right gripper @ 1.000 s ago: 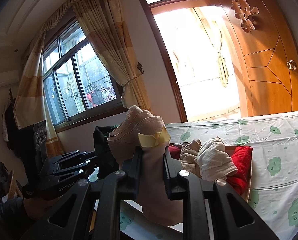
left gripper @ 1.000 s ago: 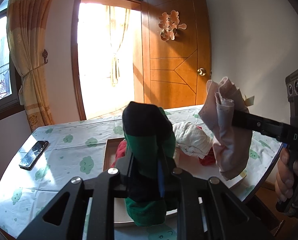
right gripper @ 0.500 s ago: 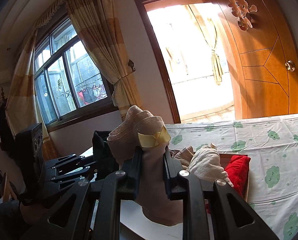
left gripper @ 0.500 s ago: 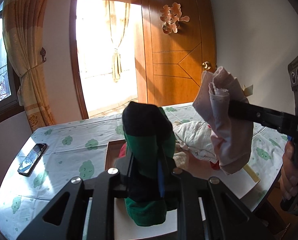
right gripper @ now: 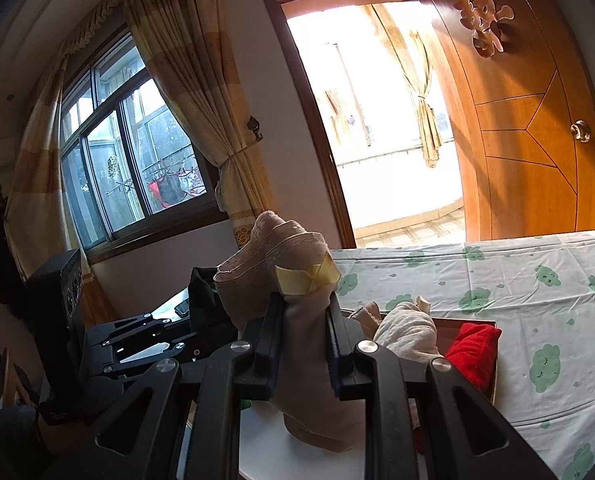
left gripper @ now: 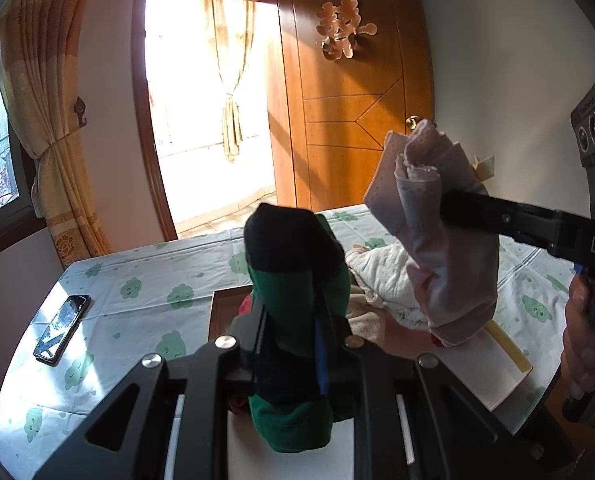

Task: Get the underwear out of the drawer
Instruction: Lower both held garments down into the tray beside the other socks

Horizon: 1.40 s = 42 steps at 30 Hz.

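Our left gripper pinched a folded green-and-black pair of underwear, while our right gripper clamped a rolled beige pair. We held both above the open drawer, where cream and red garments lay on the cloud-print tablecloth beside a phone.

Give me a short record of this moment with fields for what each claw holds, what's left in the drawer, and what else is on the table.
left claw: shut on a green and black folded underwear
right claw: shut on a pale beige folded underwear, held above the drawer
drawer: wooden, on the table; cream cloth and red cloth remain inside
table cover: white sheet with green cloud prints
other: black smartphone lying flat on the sheet
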{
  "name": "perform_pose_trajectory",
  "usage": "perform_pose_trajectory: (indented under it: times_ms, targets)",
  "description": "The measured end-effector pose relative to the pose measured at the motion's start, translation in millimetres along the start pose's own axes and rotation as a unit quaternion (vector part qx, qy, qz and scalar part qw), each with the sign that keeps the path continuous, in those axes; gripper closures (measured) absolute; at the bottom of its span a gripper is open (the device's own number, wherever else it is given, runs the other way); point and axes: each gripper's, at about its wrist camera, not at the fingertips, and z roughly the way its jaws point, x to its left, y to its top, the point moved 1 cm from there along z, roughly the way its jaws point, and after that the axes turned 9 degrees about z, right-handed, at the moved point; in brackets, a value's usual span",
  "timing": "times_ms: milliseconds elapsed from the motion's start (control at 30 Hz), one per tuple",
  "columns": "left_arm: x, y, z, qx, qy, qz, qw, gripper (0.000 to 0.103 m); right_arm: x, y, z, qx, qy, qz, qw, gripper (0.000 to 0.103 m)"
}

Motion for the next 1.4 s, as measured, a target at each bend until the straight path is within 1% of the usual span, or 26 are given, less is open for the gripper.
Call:
perform_pose_trajectory:
  times_ms: [267, 567, 900, 1067, 1200, 1400]
  targets:
    - [3, 0, 14, 0.013, -0.008, -0.010, 0.9998, 0.086, -2, 3, 9, 0.006, -0.005, 0.003, 1.000, 0.082]
    - [5, 3, 22, 0.018, -0.007, -0.005, 0.9998, 0.086, -3, 8, 19, 0.011, -0.008, 0.005, 1.000, 0.082]
    - [4, 6, 33, 0.028, -0.015, -0.006, 0.9995, 0.086, -3, 12, 29, 0.019, -0.014, 0.008, 1.000, 0.082]
    - [5, 6, 43, 0.039, -0.021, -0.008, 0.9990, 0.086, -5, 15, 36, 0.023, -0.019, 0.009, 1.000, 0.082]
    - [9, 5, 54, 0.051, -0.028, -0.021, 0.9981, 0.086, -8, 17, 42, 0.028, -0.022, 0.015, 0.999, 0.082]
    - [11, 2, 65, 0.060, -0.028, -0.026, 0.9974, 0.086, -15, 15, 52, 0.035, -0.028, 0.022, 0.999, 0.082]
